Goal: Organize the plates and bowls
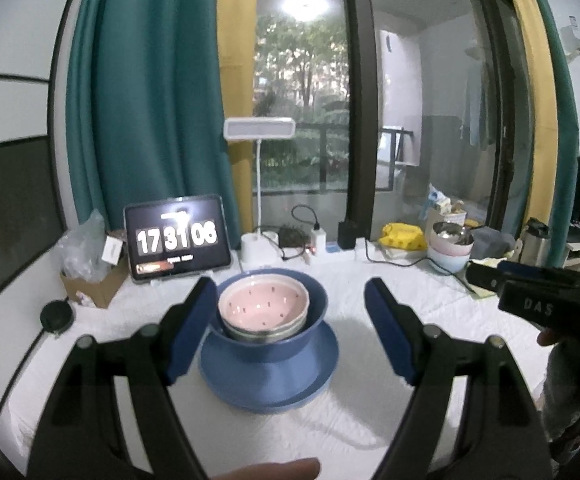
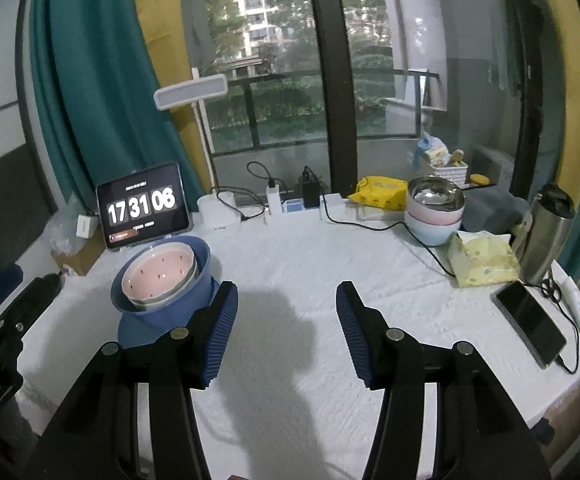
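Note:
A pink dotted bowl (image 1: 264, 302) sits nested on a grey bowl inside a blue bowl (image 1: 314, 304), which stands on a blue plate (image 1: 270, 380) on the white table. My left gripper (image 1: 290, 320) is open and empty, its fingers either side of the stack, just short of it. In the right wrist view the same stack (image 2: 162, 276) is at the left. My right gripper (image 2: 286, 328) is open and empty over bare cloth to the right of the stack. A second stack, a steel bowl on pink and pale blue bowls (image 2: 434, 208), stands at the back right.
A tablet clock (image 2: 144, 206), a desk lamp (image 2: 194, 92) and chargers with cables line the table's back edge. A yellow packet (image 2: 380, 192), a tissue pack (image 2: 482, 260), a steel flask (image 2: 546, 232) and a phone (image 2: 530, 322) lie at the right. A cardboard box (image 1: 94, 280) is at the left.

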The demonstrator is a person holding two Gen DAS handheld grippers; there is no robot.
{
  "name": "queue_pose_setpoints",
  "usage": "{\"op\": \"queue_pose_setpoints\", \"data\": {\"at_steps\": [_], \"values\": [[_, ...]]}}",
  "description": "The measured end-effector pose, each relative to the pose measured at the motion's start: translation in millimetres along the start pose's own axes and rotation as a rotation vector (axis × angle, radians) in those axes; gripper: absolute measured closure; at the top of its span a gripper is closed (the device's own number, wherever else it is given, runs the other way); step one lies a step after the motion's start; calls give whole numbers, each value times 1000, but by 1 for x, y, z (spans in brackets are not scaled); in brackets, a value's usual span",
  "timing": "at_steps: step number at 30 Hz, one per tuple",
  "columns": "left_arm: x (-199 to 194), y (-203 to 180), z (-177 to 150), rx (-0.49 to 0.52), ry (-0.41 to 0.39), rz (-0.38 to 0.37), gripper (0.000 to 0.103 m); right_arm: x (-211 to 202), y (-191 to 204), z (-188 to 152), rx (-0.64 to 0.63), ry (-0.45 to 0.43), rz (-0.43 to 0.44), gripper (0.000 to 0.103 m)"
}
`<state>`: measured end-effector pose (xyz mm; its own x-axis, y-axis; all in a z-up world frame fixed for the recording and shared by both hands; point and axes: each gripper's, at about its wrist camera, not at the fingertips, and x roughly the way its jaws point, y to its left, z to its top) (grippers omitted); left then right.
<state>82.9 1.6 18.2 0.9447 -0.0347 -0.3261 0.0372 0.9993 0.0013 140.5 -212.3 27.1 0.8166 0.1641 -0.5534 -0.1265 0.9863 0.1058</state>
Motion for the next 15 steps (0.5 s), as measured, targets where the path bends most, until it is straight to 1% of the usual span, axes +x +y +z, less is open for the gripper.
{"op": "queue_pose_setpoints", "data": {"at_steps": [2,4,5,6,7,9,15], "values": [[-5,-1,2,9,-13,3,25,-6,-1,1,4,-15,-7,49],[-9,-1,3,5,-22,5,20,-13,-2,2,3,-34,-16,49],[-10,0,4,0,-26,4,14,-17,-3,2,1,-45,-21,48],[-12,1,4,-6,-30,3,12,-20,-3,3,-3,-54,-26,47],[-14,2,5,-13,-37,4,12,-23,-3,3,-7,-63,-29,44],[-16,3,7,-16,-43,7,11,-31,-3,5,-16,-84,-31,41],[-25,3,13,-20,-70,3,10,-48,1,9,-47,-130,-40,40]]}}
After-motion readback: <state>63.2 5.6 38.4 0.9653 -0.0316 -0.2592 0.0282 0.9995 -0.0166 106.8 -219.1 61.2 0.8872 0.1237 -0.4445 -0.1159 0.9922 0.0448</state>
